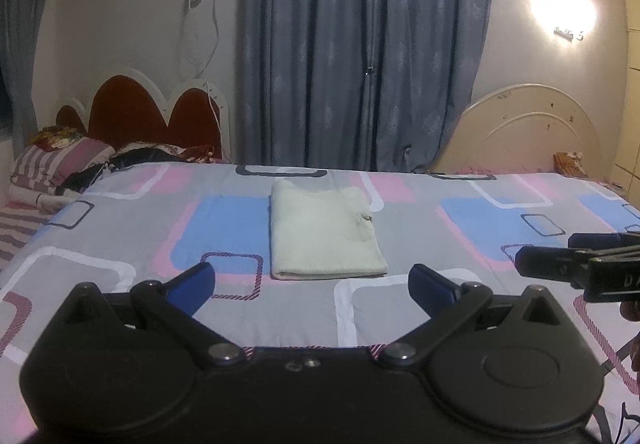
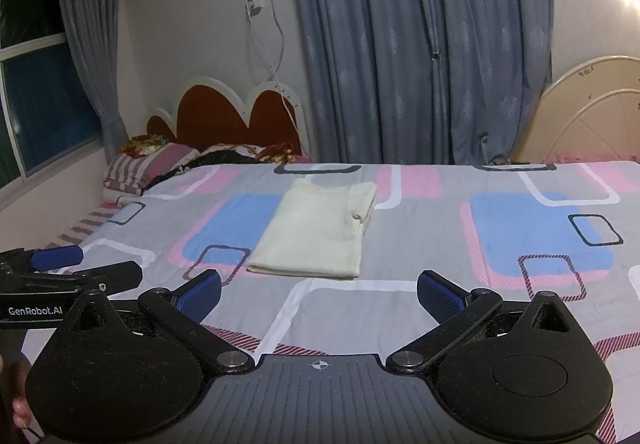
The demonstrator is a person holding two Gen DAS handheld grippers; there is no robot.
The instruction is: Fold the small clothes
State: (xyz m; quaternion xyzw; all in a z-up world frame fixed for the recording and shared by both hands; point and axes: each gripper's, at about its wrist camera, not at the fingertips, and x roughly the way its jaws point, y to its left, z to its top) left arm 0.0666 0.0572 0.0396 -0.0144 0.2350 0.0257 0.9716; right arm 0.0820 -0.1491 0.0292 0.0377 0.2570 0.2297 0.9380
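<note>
A small cream-white garment (image 1: 324, 230) lies folded into a neat rectangle on the bed; it also shows in the right wrist view (image 2: 316, 230). My left gripper (image 1: 312, 286) is open and empty, held above the bedspread just short of the garment's near edge. My right gripper (image 2: 320, 292) is open and empty too, at about the same distance from the garment. The right gripper shows at the right edge of the left wrist view (image 1: 576, 260). The left gripper shows at the left edge of the right wrist view (image 2: 60, 268).
The bedspread (image 1: 420, 308) is grey with pink, blue and white rectangles. Pillows and crumpled cloth (image 1: 68, 163) lie at the far left by a red headboard (image 1: 152, 115). A cream headboard (image 1: 528, 127) and blue curtains (image 1: 360, 43) stand behind.
</note>
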